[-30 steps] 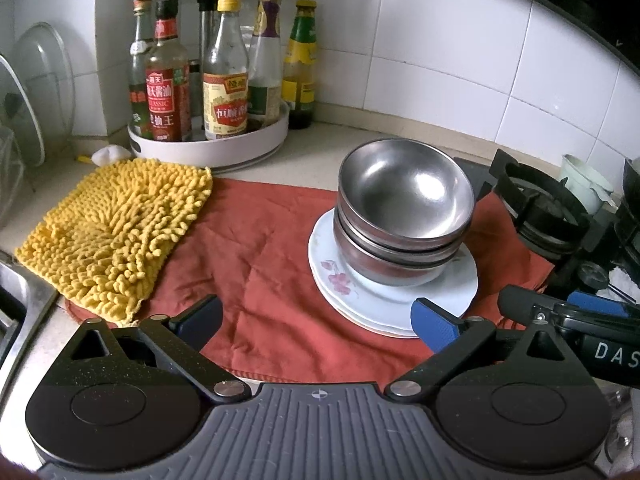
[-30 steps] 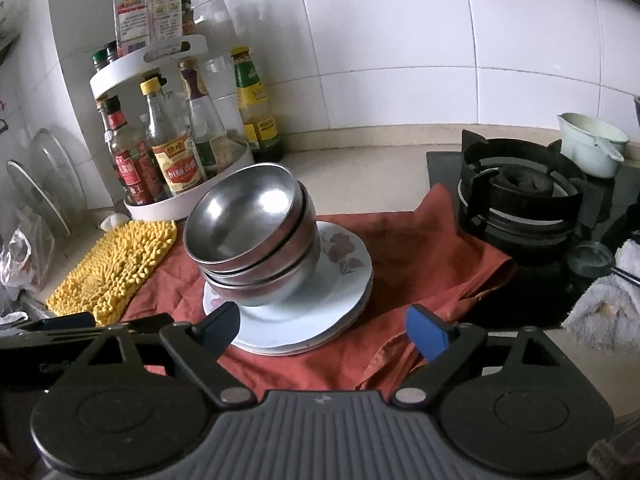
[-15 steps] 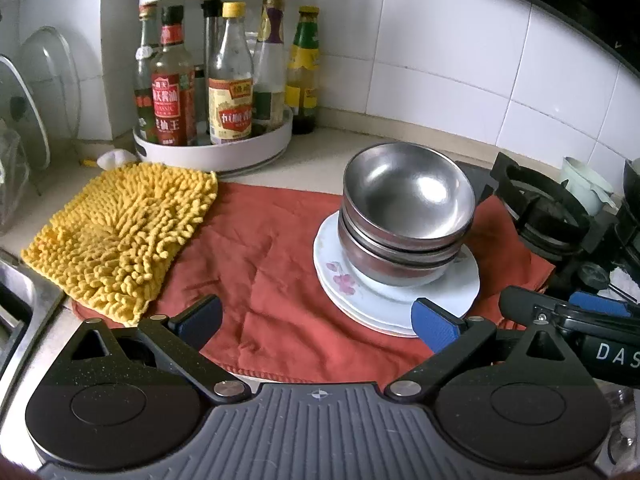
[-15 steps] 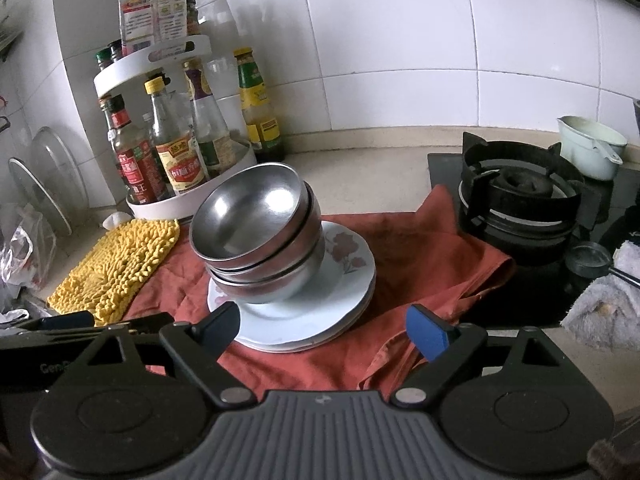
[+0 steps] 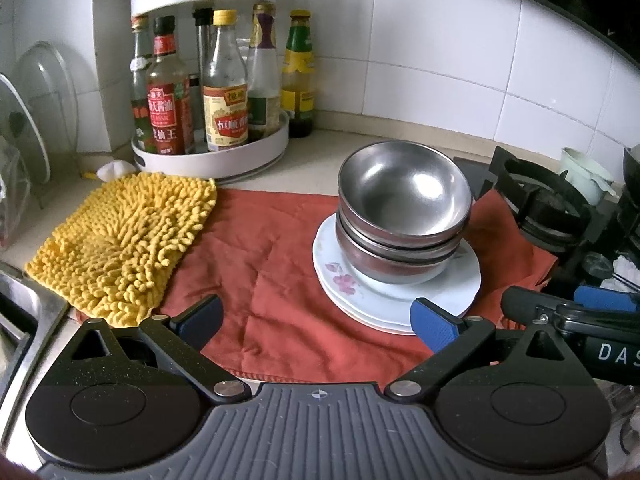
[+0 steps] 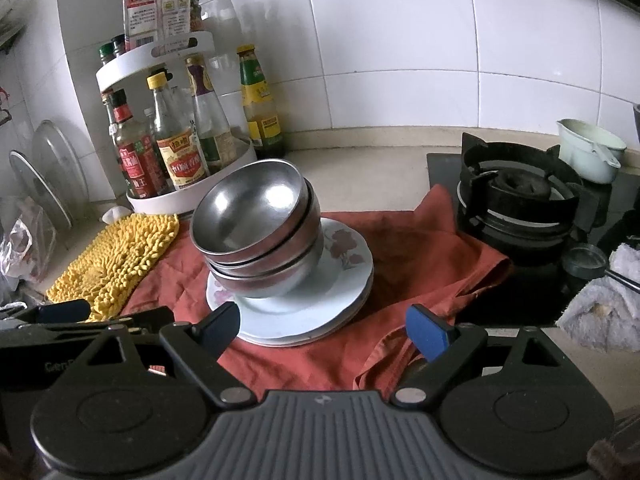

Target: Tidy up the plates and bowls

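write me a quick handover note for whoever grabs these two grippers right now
Left gripper: open, empty, hovering short of the red cloth.
Right gripper: open, empty, just in front of the plates.
Things: metal bowls nested in a tilted stack on the stacked white plates, all on the red cloth beside the stove.
Done: bowls and plates are gathered in one pile.
Left: cannot tell where they should go; the bowl stack leans, so steady or straighten it first.

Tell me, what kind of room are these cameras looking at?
Most likely a home kitchen counter: a gas burner sits beside a tiered rack of sauce bottles against white wall tiles, and stacked steel bowls rest on plates over a red cloth.
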`<state>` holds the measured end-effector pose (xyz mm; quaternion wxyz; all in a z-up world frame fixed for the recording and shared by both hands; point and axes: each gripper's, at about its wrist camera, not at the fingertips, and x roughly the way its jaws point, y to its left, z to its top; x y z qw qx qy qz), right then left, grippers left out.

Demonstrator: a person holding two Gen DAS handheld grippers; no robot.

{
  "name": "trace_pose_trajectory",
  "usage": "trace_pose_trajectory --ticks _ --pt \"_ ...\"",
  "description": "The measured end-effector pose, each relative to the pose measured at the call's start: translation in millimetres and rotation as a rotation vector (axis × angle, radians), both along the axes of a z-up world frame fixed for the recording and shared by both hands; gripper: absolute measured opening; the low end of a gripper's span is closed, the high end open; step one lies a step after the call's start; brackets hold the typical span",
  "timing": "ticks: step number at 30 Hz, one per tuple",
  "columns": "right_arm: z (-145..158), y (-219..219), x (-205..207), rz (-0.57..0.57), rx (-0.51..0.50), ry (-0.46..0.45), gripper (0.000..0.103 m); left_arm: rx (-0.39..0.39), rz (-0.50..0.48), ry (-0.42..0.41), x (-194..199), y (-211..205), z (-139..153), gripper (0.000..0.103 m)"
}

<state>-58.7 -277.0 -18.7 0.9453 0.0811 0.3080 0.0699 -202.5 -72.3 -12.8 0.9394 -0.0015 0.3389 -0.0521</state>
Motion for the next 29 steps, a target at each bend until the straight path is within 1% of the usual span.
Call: trace_pose_trajectory --ticks 2,7,10,16,19,21,27,29 --pt "0.1 0.2 -0.1 0.000 0.000 0.000 0.086 -0.016 -0.007 0.002 -0.1 2.4 -0.6 0.100" --pt "0.5 0.8 -1.9 0.008 -0.002 -0.003 0.086 -0.022 -0.014 -0.003 -2.2 3.7 1.2 0.099" --pt "2.3 1.1 -2.8 0.014 0.001 -0.007 0.086 -0.044 -0.031 -0.013 -4.6 4.2 3.3 0.095" --pt "6.0 1.8 -5.1 0.028 -0.003 -0.022 0.086 -0.053 -0.043 -0.010 -5.0 2.2 4.3 0.095" --pt "6.4 1.6 -5.5 0.031 -0.003 -0.024 0.086 -0.062 -0.043 -0.013 -4.5 3.7 3.9 0.096" --pt "6.8 0.7 -5.6 0.032 -0.003 -0.026 0.086 -0.069 -0.025 -0.016 -4.2 5.2 3.4 0.102" --pt "6.3 1.3 -4.4 0.036 0.011 -0.030 0.086 -0.039 -0.015 -0.066 -5.9 4.9 3.3 0.103" --pt "5.7 1.6 -3.3 0.037 0.013 -0.029 0.086 -0.043 -0.018 -0.066 -4.3 6.6 3.0 0.103"
